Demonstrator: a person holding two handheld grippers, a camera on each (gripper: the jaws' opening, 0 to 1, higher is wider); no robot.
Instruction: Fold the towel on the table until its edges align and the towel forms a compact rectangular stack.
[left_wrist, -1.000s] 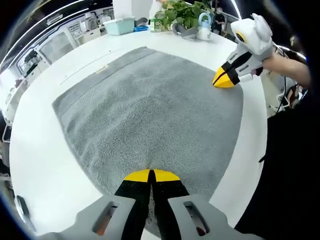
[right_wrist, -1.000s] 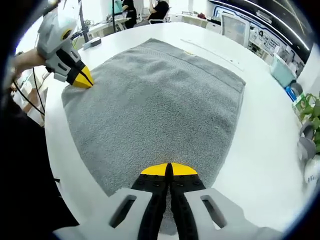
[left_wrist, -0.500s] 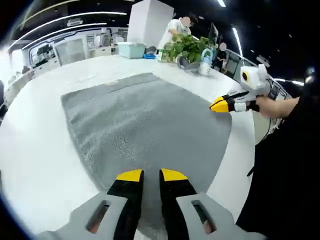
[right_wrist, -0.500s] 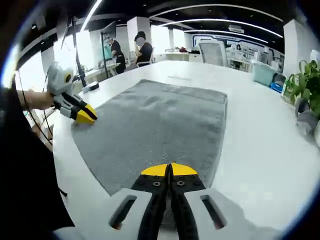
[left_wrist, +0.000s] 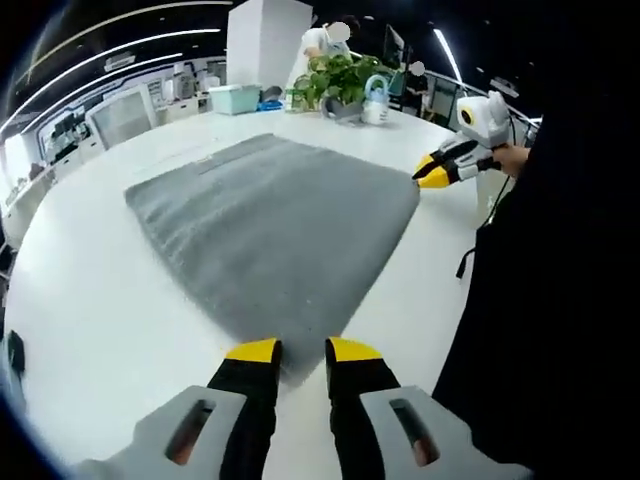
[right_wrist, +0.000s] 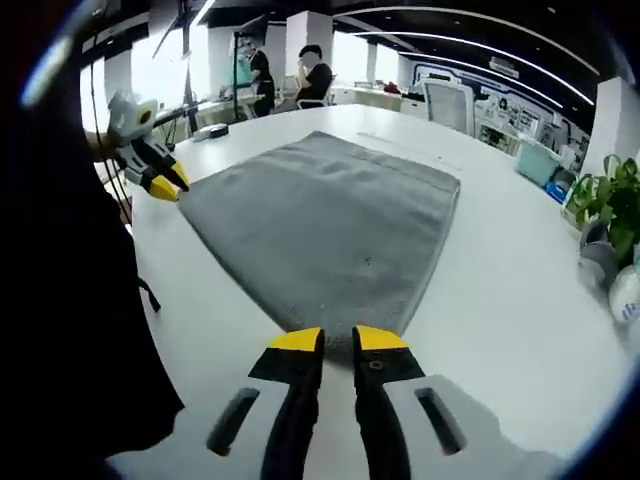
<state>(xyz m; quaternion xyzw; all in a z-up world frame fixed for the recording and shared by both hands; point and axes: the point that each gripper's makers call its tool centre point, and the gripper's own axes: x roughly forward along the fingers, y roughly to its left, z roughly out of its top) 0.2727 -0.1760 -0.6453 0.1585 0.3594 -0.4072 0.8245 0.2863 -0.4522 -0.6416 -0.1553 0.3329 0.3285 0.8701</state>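
Grey towel (left_wrist: 270, 215), spread flat, unfolded, on white table (left_wrist: 90, 310)

left gripper (left_wrist: 301, 350): jaws parted, drawn back off towel (left_wrist: 270, 220) near corner | right gripper (right_wrist: 338, 340): jaws parted, off its corner | towel: released, flat

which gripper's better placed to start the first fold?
Neither clearly. The left gripper and the right gripper are both open, each at its own near corner of the flat towel; likely both grab together.

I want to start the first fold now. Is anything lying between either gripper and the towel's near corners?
Nothing visible does. The left gripper and right gripper each sit open at a near corner of the grey towel, with bare white table around it.
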